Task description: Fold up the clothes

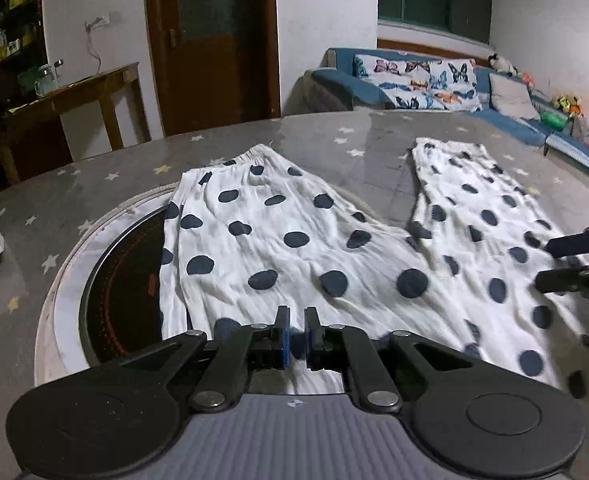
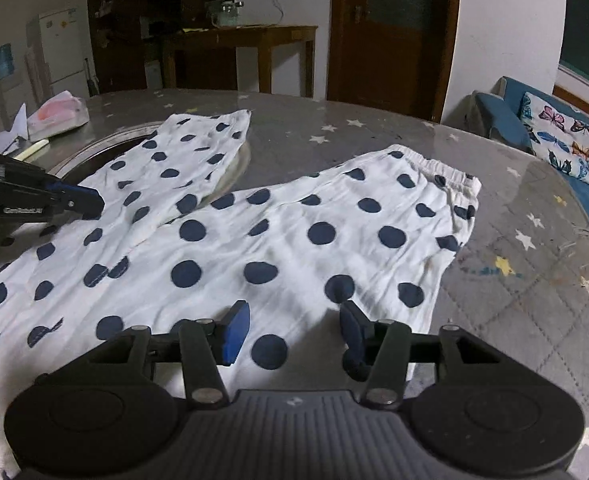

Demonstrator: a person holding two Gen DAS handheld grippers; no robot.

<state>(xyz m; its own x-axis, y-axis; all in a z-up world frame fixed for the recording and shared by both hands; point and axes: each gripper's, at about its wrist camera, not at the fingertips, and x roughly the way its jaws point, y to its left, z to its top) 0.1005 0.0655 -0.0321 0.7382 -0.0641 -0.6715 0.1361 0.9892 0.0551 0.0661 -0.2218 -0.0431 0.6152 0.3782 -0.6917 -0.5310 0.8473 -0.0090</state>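
Note:
White trousers with navy dots [image 1: 294,248] lie spread on the grey star-patterned table [image 1: 74,184], two legs fanned apart. My left gripper [image 1: 297,326] hovers low over the near part of the left leg, its blue pads nearly together with nothing visibly between them. My right gripper [image 2: 294,330] is open above the right leg [image 2: 294,232], near its right edge. The right gripper's fingers [image 1: 566,264] also show at the right edge of the left wrist view. The left gripper [image 2: 90,204] shows at the left of the right wrist view, over the trousers.
A round black hotplate [image 1: 122,280] in a metal ring sits in the table under the left leg. A tissue pack [image 2: 56,116] and paper scraps [image 2: 10,132] lie at the far left. A wooden side table [image 2: 238,48], door and blue sofa [image 1: 414,76] stand beyond.

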